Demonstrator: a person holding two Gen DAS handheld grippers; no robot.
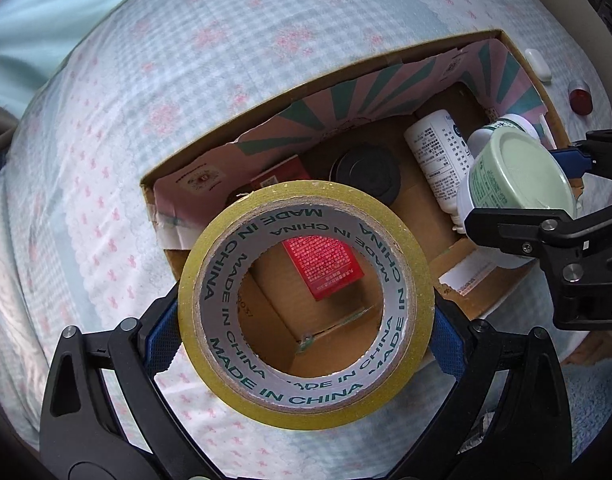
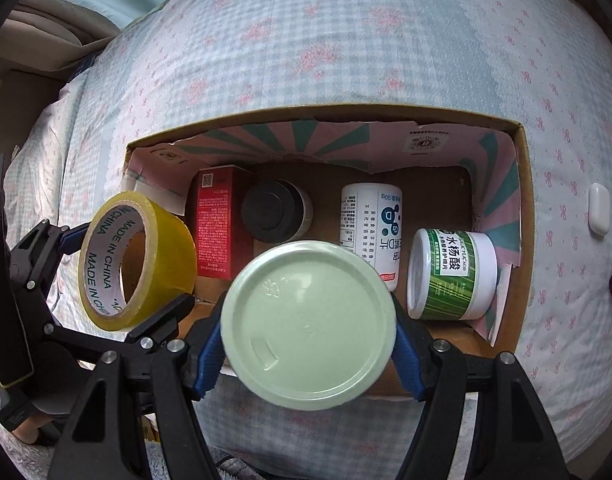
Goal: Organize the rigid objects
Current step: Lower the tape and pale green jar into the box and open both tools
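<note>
Left wrist: tape roll [image 1: 306, 384] axis toward box [image 1: 458, 304].

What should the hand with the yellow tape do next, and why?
Probably lower the tape roll a little further into the cardboard box. The left tool grips the roll right above the box's bare near-left corner, beside the red box. The right tool, holding a green-lidded jar, hangs close by, so go slowly.

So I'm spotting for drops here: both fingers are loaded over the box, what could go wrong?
The green-lidded jar is pinched only at its rim, so it might slip. It could land on the white bottle or the green-labelled jar. The tape roll hangs over the box edge and may drop outside.
</note>
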